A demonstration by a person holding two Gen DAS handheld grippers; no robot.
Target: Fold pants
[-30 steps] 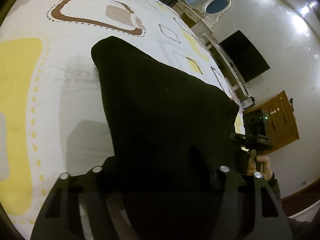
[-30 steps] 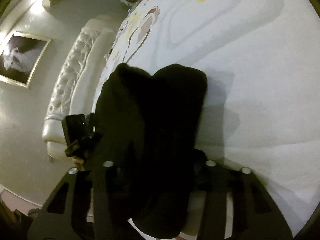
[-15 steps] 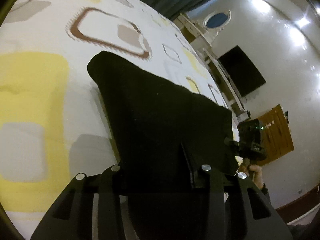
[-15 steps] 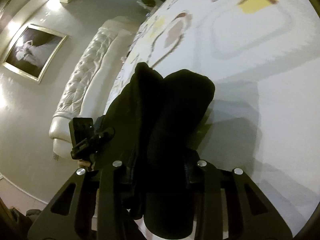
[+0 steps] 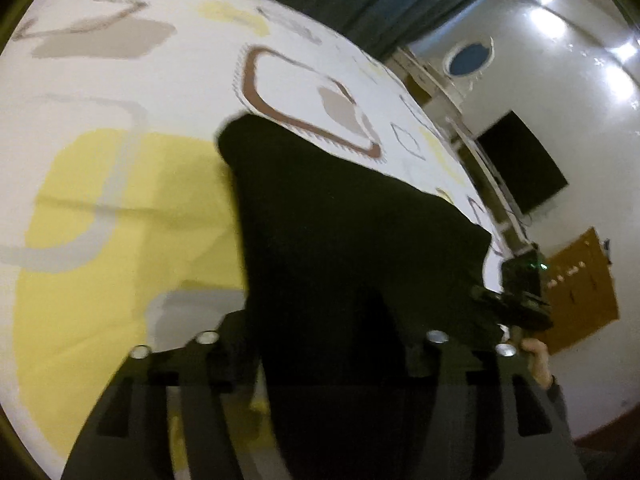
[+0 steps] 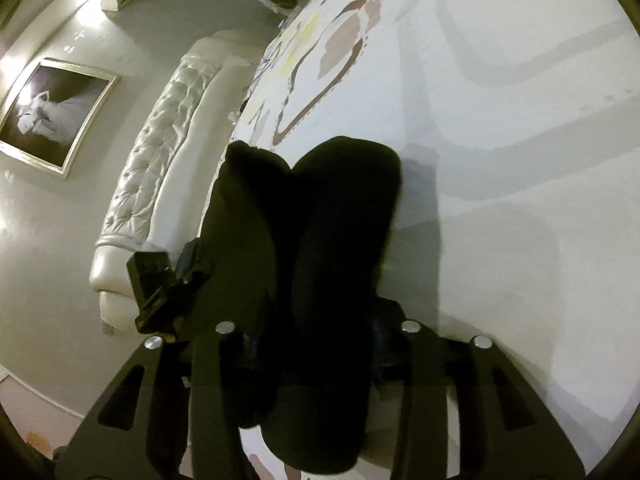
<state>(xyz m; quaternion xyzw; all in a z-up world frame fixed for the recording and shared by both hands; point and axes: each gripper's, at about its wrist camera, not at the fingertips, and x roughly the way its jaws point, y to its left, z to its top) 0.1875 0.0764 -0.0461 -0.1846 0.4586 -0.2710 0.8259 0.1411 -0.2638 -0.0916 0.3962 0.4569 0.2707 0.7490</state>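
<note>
Pants hang between both opening claws, left and right, each pinching cloth.

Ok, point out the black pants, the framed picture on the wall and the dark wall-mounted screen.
black pants (image 5: pixel 344 240), left wrist view: middle of the cloth.
framed picture on the wall (image 6: pixel 52 116), right wrist view: centre of the dark image.
dark wall-mounted screen (image 5: pixel 524 162), left wrist view: middle of the panel.

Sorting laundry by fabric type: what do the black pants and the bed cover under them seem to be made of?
The black pants look like thick, matte, soft knit or fleece: rounded, bulky folds without shine. The bed cover looks like smooth printed woven cloth, perhaps cotton, with fine creases and a flat, dull finish. Neither can be confirmed by sight.
</note>
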